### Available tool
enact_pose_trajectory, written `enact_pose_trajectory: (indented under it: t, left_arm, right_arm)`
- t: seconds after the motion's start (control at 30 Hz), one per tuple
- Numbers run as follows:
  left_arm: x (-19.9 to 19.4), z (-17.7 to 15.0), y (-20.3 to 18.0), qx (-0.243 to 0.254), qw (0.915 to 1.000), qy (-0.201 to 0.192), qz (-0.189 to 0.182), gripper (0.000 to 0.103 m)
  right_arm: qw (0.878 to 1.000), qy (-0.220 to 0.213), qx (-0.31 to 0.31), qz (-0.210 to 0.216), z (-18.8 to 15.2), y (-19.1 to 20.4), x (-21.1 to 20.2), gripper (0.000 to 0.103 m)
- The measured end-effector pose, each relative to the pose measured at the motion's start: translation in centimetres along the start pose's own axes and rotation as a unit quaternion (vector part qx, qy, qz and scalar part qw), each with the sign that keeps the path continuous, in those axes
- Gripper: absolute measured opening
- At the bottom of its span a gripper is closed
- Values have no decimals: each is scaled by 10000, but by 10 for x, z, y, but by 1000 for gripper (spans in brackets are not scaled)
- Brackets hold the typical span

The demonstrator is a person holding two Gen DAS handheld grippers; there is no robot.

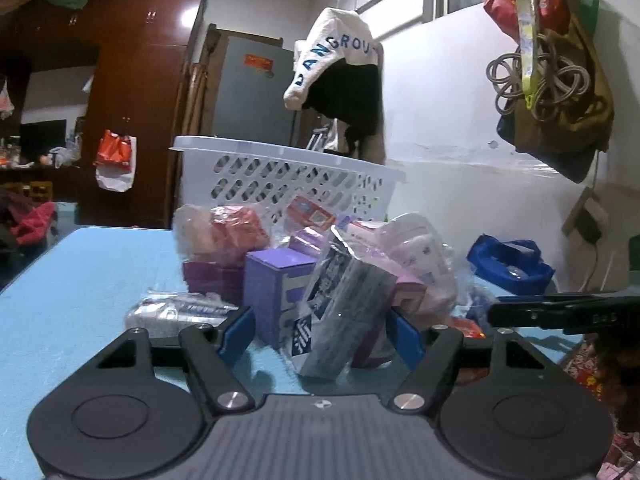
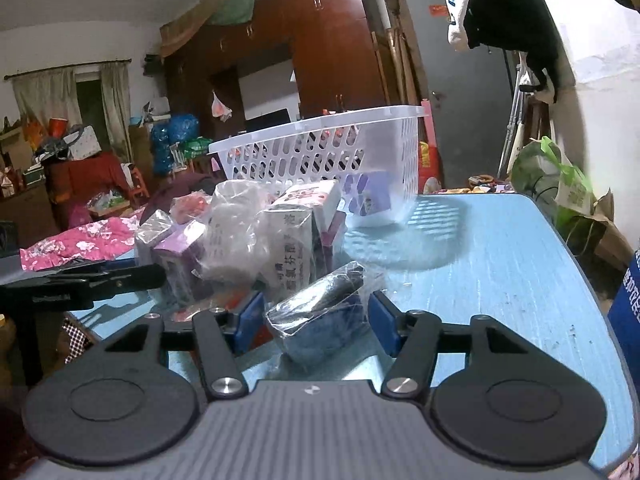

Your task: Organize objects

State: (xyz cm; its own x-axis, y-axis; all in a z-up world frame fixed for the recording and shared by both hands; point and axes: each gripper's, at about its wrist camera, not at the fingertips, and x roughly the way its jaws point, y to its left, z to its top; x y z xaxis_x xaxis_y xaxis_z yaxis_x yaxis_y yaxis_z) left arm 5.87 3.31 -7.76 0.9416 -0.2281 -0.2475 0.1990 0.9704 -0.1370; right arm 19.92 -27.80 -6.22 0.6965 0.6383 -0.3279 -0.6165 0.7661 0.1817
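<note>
Both grippers are parked low over the blue table (image 2: pixel 500 264) right now, and honestly neither one has closed on anything yet: the left gripper (image 1: pixel 320 336) has its blue fingers spread wide either side of a grey plastic-wrapped pack (image 1: pixel 344 312) that leans against a purple box (image 1: pixel 276 292), with a gap showing on both sides, and the right gripper (image 2: pixel 316 316) is just as open around a dark blue pack in crinkly wrap (image 2: pixel 320 320) lying on the table. Going by size, the big thing is the white basket (image 2: pixel 320 152) with the holey sides, sitting at the far end of the table behind the heap, and from the right wrist view there's already at least one purple-and-white box (image 2: pixel 368 196) inside it. In front of it is the pile of wrapped packs and small boxes (image 2: pixel 248 236), all touching and propped on each other, plus a flat silvery packet (image 1: pixel 176 312) off to the left side. My guess is we're at the grab stage, one item lined up per gripper. Next move looks like squeezing shut on each pack, lifting clear without dragging the neighbours over, then carrying up and over the basket rim to drop in. That loose wrap looks slippery, so I'd pinch the solid body, not the film
</note>
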Motion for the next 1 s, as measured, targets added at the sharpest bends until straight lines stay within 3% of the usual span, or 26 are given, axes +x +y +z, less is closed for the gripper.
enact_pose_trajectory:
  t: [0.17, 0.2, 0.3, 0.4, 1.0]
  left_arm:
    - [9, -3, -8, 200, 9996, 194, -16, 74]
    - [8, -4, -10, 241, 9996, 169, -7, 71]
    - [6, -3, -8, 151, 9997, 137, -129, 44]
    - [5, -2, -3, 23, 9999, 97, -68, 37]
    - [-19, 3, 15, -279, 9991, -293, -97, 35]
  right_arm:
    - [10000, -21, 44, 2, -1, -2, -1, 61]
    - [10000, -27, 55, 0, -1, -2, -1, 61]
    - [10000, -44, 48, -40, -2, -2, -3, 61]
    - [9999, -85, 34, -85, -2, 0, -5, 61]
    - [9994, -291, -49, -201, 2, 2, -19, 60]
